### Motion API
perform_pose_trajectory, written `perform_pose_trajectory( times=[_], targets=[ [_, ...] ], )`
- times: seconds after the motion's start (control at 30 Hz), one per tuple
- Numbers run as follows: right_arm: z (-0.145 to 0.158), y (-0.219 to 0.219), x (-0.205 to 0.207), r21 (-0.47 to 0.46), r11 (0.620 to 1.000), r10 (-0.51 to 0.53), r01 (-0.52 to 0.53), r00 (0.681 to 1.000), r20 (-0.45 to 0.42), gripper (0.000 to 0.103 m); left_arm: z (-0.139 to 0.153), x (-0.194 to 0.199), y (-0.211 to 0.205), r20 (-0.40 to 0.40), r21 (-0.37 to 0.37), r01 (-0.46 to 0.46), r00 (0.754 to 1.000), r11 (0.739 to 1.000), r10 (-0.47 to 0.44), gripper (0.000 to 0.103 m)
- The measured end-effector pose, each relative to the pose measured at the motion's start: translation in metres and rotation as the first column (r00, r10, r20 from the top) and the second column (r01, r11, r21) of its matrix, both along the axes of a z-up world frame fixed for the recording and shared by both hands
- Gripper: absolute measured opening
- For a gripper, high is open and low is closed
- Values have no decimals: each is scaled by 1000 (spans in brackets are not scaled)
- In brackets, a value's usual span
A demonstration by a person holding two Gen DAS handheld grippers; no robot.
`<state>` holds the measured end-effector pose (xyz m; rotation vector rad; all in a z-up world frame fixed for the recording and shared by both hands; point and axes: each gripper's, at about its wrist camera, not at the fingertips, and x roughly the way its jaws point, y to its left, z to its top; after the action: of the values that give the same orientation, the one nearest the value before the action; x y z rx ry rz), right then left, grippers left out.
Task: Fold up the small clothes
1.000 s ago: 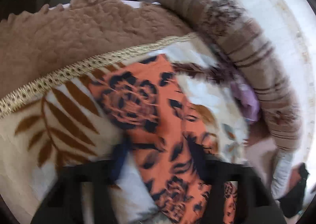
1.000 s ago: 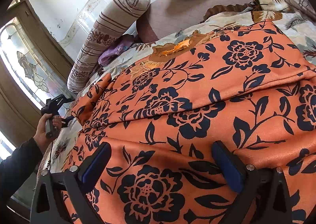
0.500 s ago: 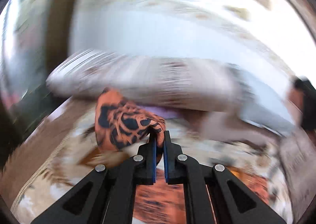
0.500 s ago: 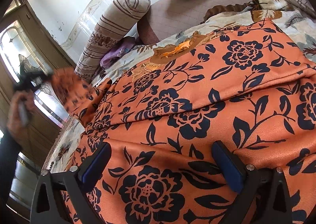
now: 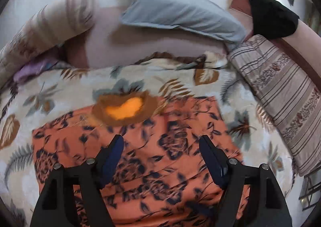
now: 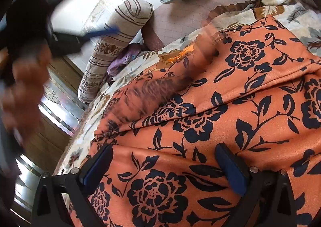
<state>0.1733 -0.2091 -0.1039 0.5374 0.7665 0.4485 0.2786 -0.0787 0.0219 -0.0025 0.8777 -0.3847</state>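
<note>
Fold laid over, both tools empty

The bed (image 5: 60, 94) carries the orange flowered cloth (image 5: 160, 146) across its middle. The left tool (image 5: 160, 142), jaws just opened wide, hovers empty; the right tool (image 6: 164, 156) gapes over cloth. Next probably smoothing or another fold; the near edge is cut off.

The orange cloth with dark blue flowers (image 6: 230, 106) lies spread on the leaf-patterned bed blanket (image 6: 140, 62). The right gripper (image 6: 164, 164) hangs over it, jaws wide apart — nothing between them. A blurred hand (image 6: 24, 86) fills the left.
</note>
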Motion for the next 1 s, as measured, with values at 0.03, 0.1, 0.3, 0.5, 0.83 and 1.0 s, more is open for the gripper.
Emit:
perform_pose_trajectory(
  times=[0.03,0.1,0.3,0.5,0.83,1.0],
  targets=[
    [0,0,0,1,1000,0,0,1000,0,103,0,-2,17,9,1,-33,999,999,33,79],
    [0,0,1,1,1000,1,-1,1000,-4,103,0,-8,48,26,2,-102,994,995,102,79],
    [8,-5,2,24,1000,0,1,999,-46,103,-33,-26,154,-2,59,-334,942,941,335,79],
    [55,-53,28,172,974,-135,149,987,-91,103,-79,-41,204,-19,65,-441,897,895,443,79],
    [3,-104,125,133,916,-301,379,867,-396,77,-117,-45,215,-48,20,-449,892,893,449,83],
    [11,-94,140,53,928,-322,368,867,-380,66,-121,-43,209,-37,46,-439,897,897,441,86]
  ],
)
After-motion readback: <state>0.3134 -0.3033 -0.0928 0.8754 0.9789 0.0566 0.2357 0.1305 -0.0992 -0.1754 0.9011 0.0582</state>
